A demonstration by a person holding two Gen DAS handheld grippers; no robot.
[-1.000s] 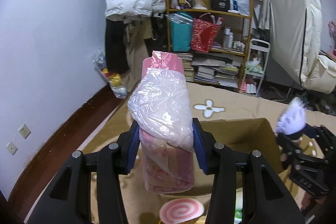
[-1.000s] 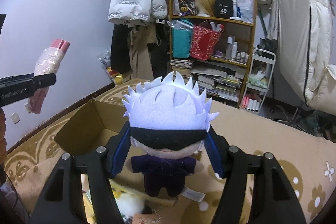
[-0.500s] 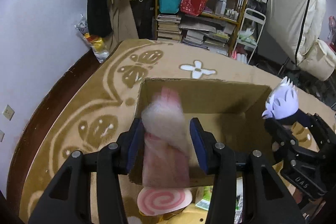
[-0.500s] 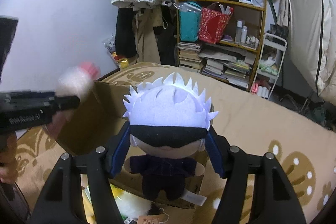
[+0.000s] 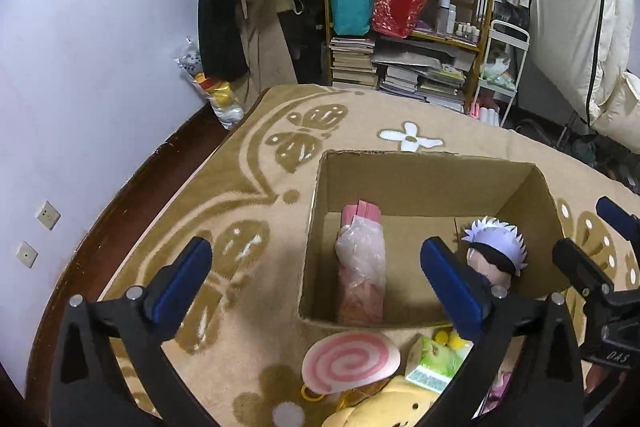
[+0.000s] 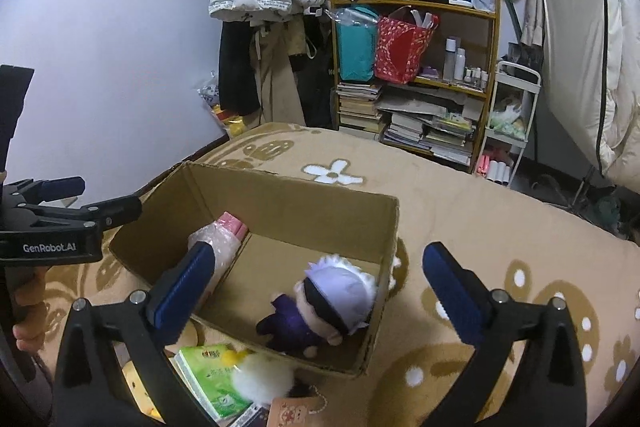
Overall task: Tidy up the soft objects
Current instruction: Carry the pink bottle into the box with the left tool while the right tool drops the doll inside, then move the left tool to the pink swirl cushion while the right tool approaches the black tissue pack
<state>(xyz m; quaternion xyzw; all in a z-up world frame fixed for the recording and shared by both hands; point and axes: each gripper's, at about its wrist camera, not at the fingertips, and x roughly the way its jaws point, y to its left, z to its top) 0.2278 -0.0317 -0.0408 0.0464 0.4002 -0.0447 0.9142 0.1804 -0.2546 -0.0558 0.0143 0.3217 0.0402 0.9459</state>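
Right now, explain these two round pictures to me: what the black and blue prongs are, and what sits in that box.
No robot here: a person holds one two-finger grabbing tool in each hand, each carrying a wide-angle camera looking along its blue-padded fingers. One picture comes from the left tool, the other from the right tool. Both tools are opening and hold nothing. In the cardboard box on the patterned rug lie a pink bundle wrapped in plastic and a white-haired plush doll. More soft things wait in front of the box, including a pink swirl cushion.

Pale wall [image 5: 100,27], patterned tan carpet [image 5: 260,187], cluttered wooden shelf [image 6: 416,67]
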